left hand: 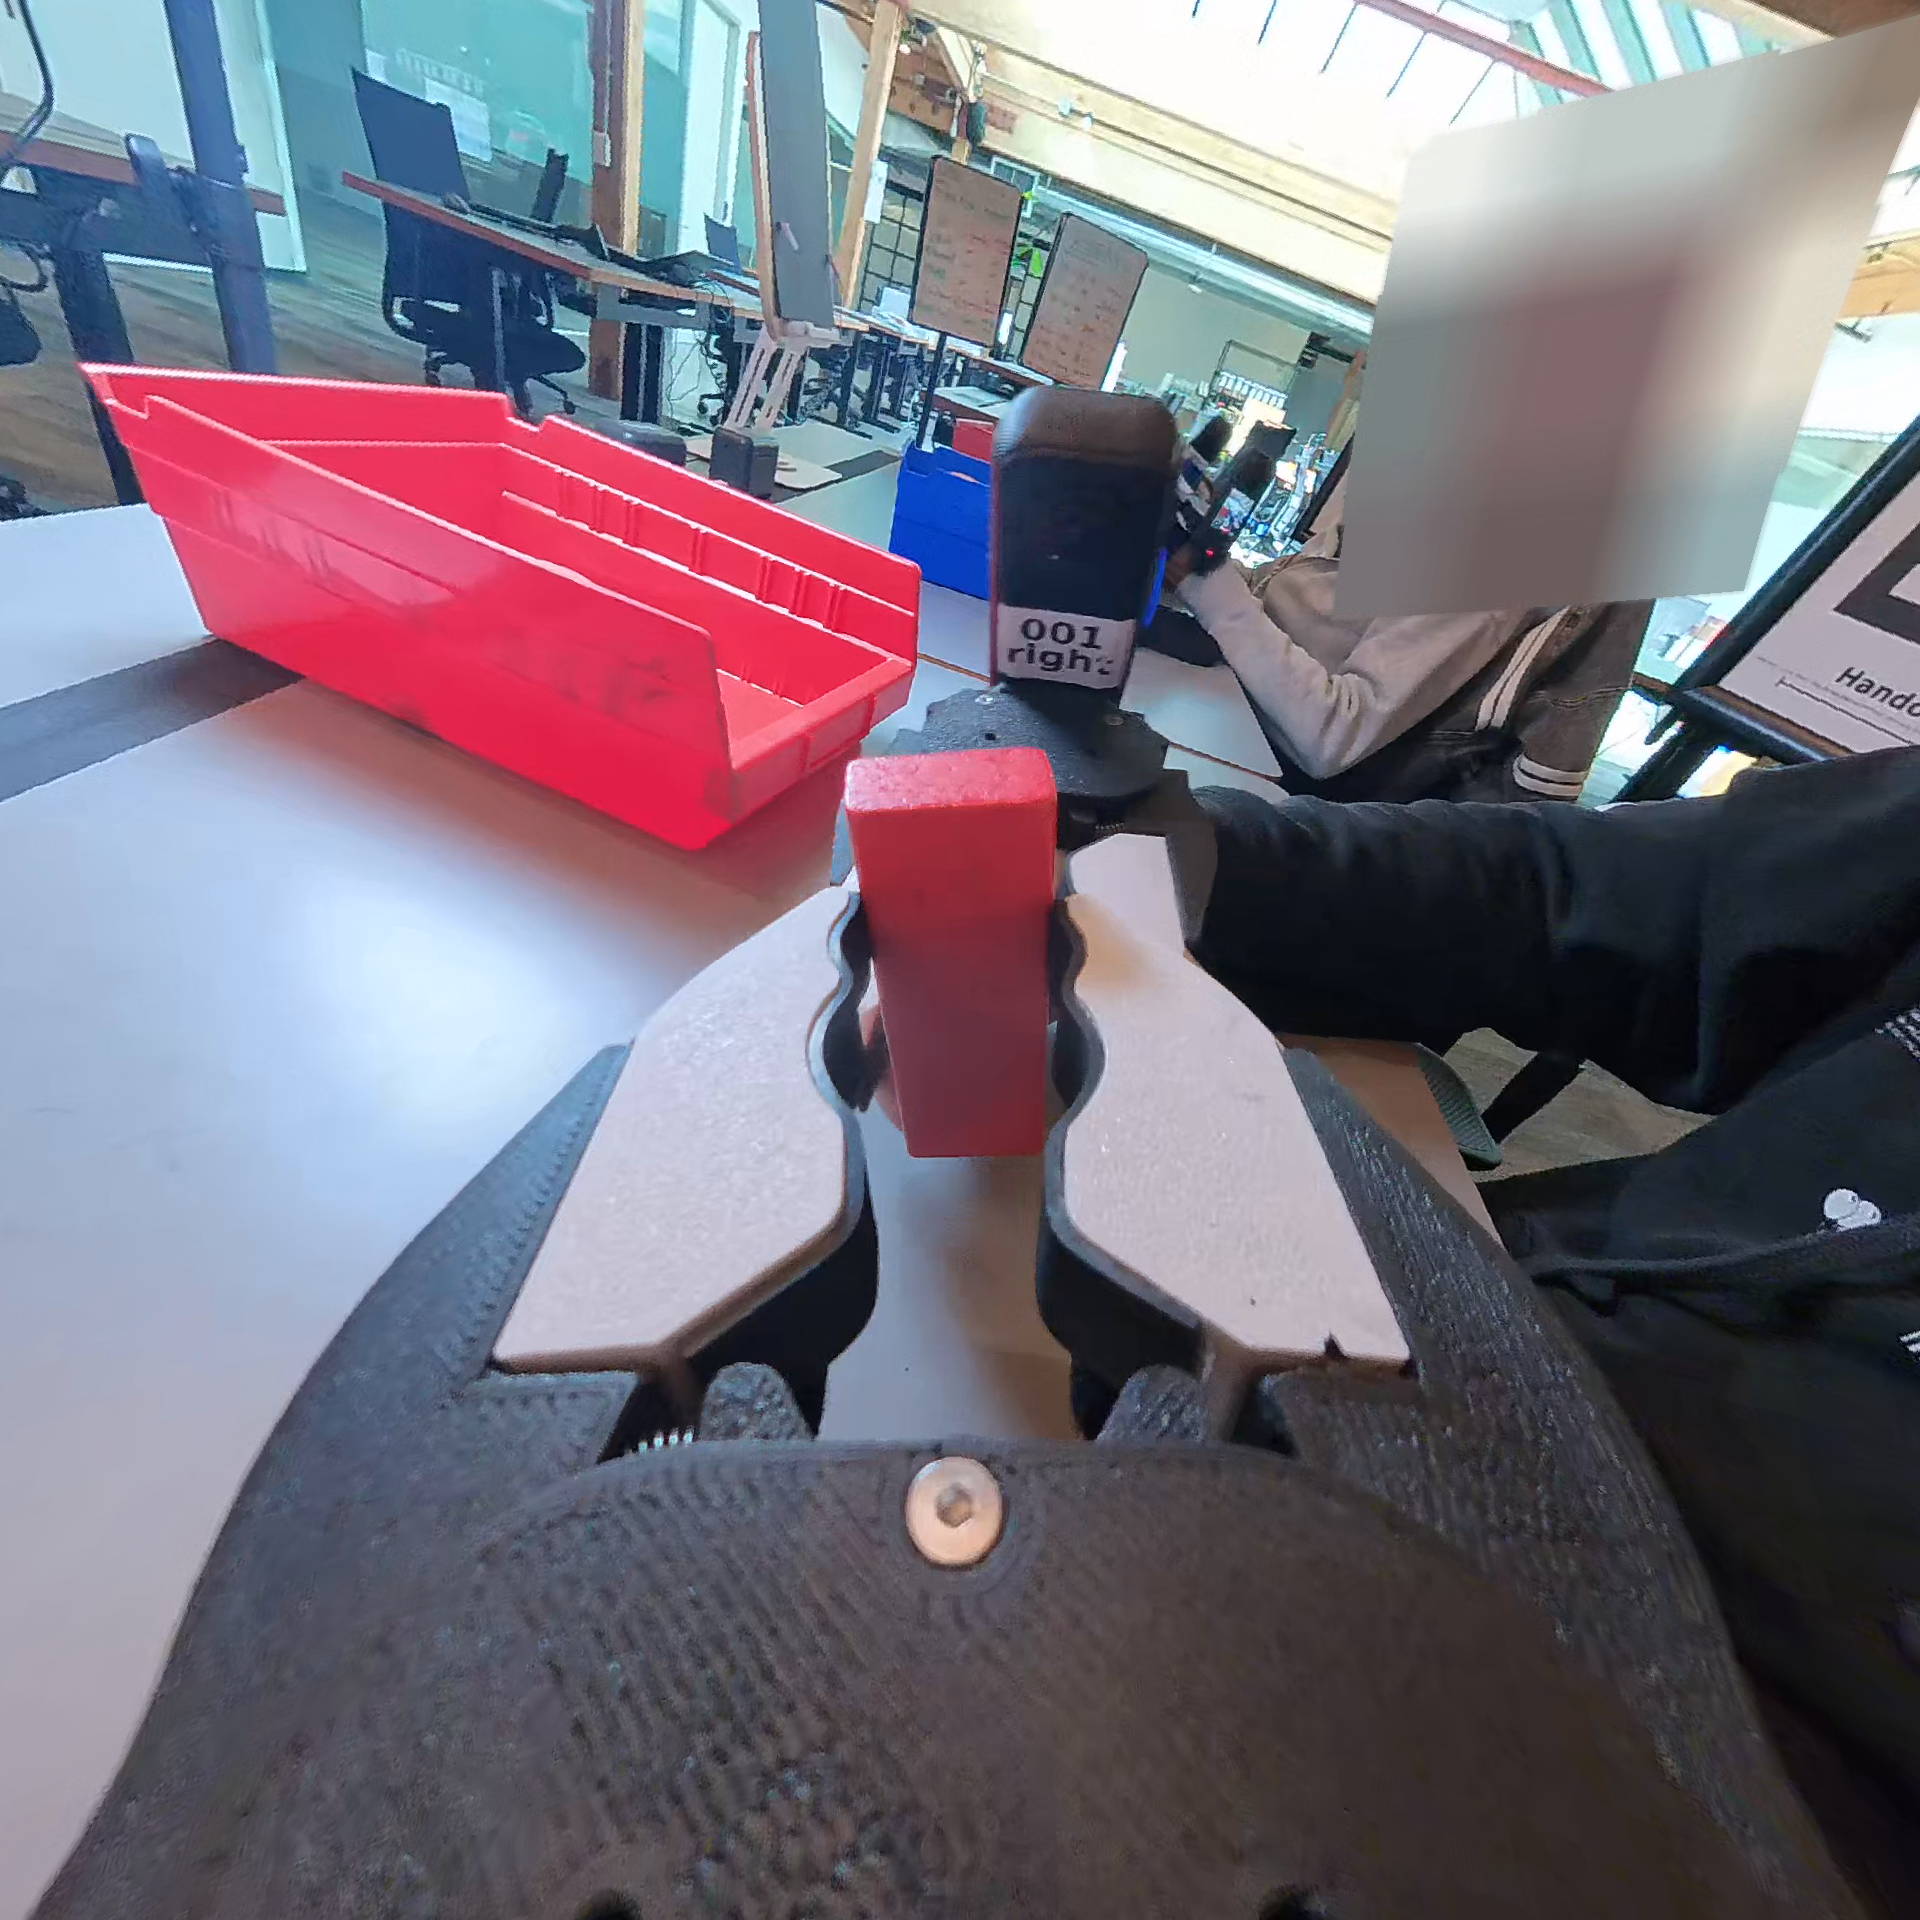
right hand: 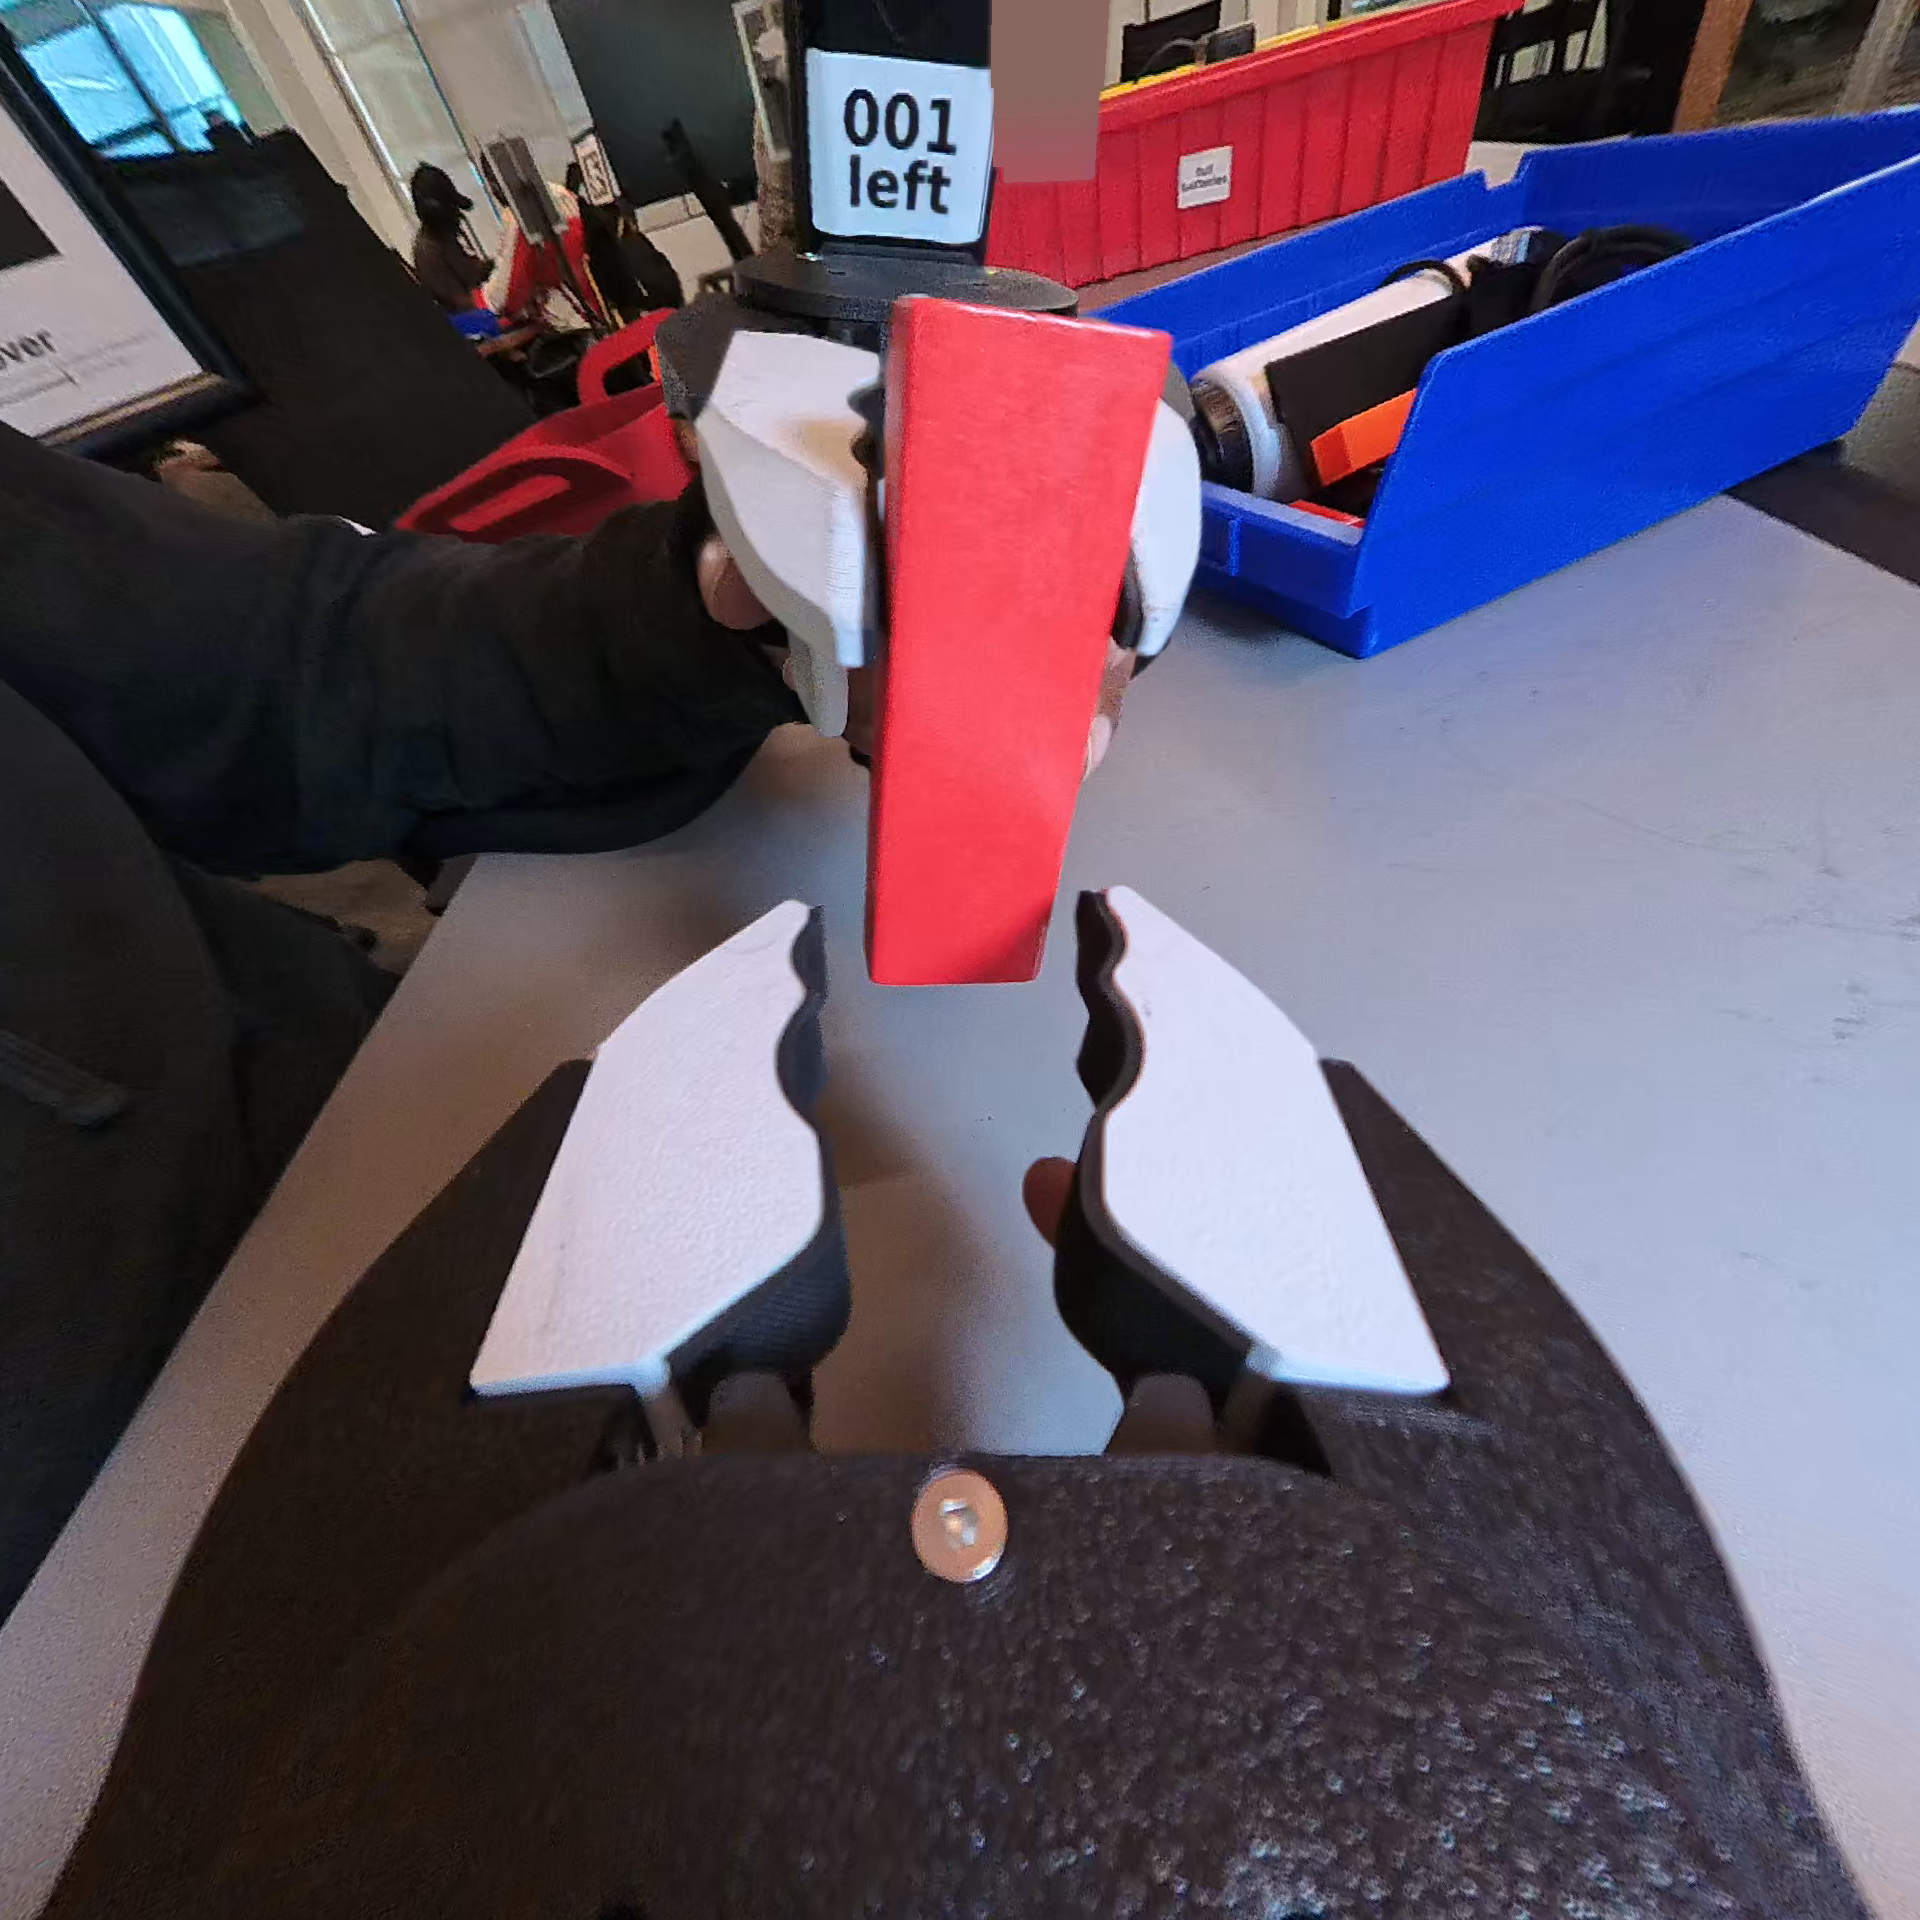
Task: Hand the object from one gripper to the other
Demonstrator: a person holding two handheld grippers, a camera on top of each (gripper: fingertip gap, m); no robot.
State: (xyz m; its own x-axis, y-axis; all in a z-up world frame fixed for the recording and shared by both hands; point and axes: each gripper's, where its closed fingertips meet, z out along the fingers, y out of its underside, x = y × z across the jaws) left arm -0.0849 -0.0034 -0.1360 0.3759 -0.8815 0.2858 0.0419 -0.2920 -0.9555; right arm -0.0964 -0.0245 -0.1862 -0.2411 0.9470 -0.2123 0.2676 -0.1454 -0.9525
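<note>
Right gripper (right hand: 951,935) spread, empty | left gripper (left hand: 951,987) clamps red block (right hand: 997,623) at 12 | rigid, light; I judge free lower end graspable.

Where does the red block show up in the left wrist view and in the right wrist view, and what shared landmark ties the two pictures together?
Left wrist view: the red block stands upright at centre, clamped between the left gripper jaws.
Right wrist view: the block is upper centre, its lower end just ahead of the open right gripper.
Shared landmark: the blue bin on the table.
</note>
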